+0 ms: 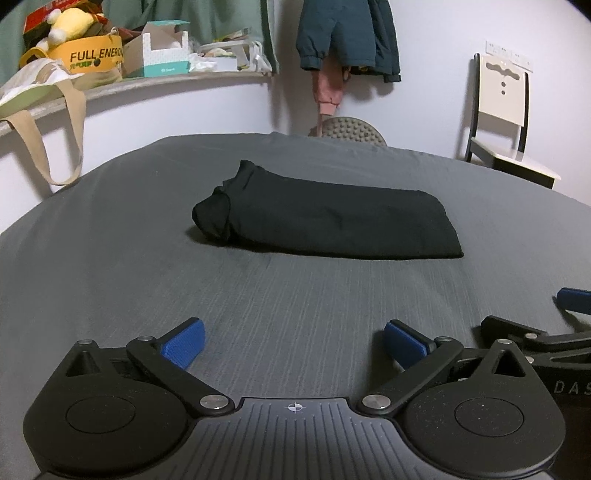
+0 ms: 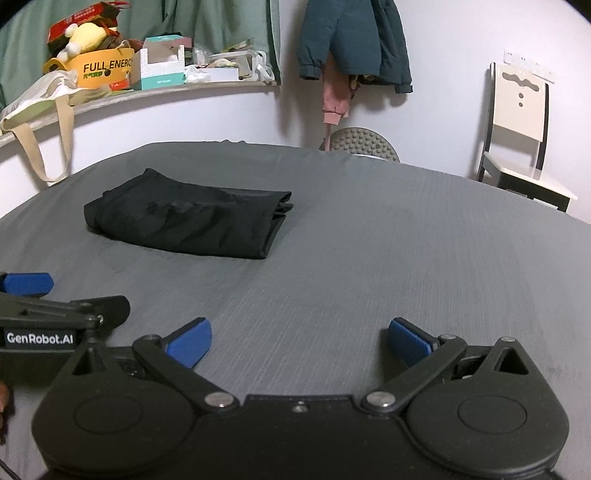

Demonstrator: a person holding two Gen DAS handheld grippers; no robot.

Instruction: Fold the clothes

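Clutter lines the shelf [image 1: 155, 83] at the back: a yellow "FULL ENERGY" box [image 1: 94, 57], a plush toy [image 1: 70, 24], a tote bag [image 1: 40, 96] hanging over the edge. Jackets [image 1: 347, 37] hang on the wall, and a chair [image 1: 506, 122] stands off to the right. Nothing sits between the grippers and the black garment [image 1: 325, 221], which lies folded into a flat bundle mid-bed on the grey sheet [image 1: 295, 302], well apart from both. Left gripper [image 1: 293, 341] and right gripper [image 2: 299, 341] are both spread wide, holding nothing.
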